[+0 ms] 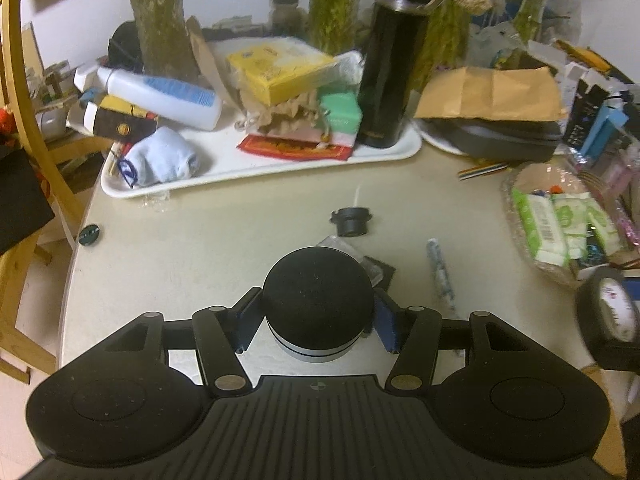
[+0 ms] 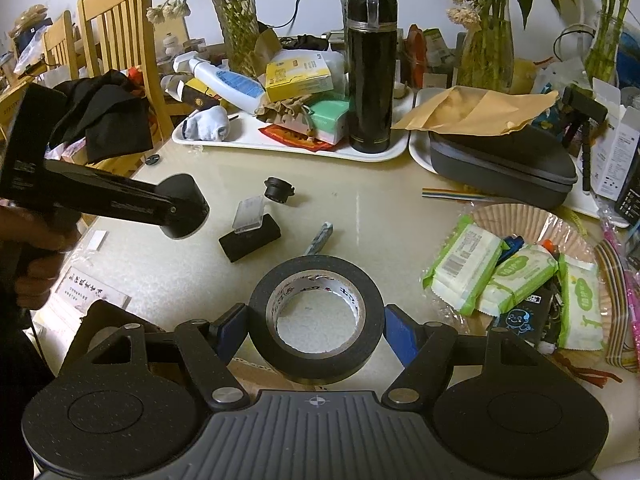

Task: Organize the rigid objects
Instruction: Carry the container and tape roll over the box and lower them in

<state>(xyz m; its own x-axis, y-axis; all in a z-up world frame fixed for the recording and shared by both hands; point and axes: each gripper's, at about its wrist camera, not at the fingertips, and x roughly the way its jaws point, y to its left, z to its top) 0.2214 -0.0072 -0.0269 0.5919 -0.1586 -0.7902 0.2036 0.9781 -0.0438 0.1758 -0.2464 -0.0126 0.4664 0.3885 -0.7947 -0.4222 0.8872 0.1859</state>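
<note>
The left hand-held gripper (image 1: 316, 312) held a round black speaker (image 1: 318, 300) with a pale band at its base, its jaws pressed on the two sides, and in the right wrist view the speaker (image 2: 182, 210) hung clear above the left part of the tabletop (image 2: 400, 216). The right hand-held gripper (image 2: 316, 328) stood fairly wide with a roll of black tape (image 2: 316, 318) between its jaws; its pads sat right at the roll's rim, and it looked like a grip, though whether the roll rested on the tabletop was hard to tell.

The speaker's domed, smooth body gave the pads little to bite on, so it could have slipped or rotated out if the hold slackened. It could also have landed on the small black box (image 2: 250, 238) with a clear plastic piece on top, the black cap (image 2: 280, 190) or the pen (image 2: 320, 236) lying mid-tabletop. The white tray (image 2: 280, 145) at the far edge was crowded, with a tall black flask (image 2: 370, 68) that a careless placement might have knocked over.

The speaker hid most of the black box from the left wrist view. The person's hand (image 2: 36, 256) was dark and cut off at the left edge of the right wrist view. Print on the packets in the basket (image 2: 520, 216) at the right edge was unreadable.
</note>
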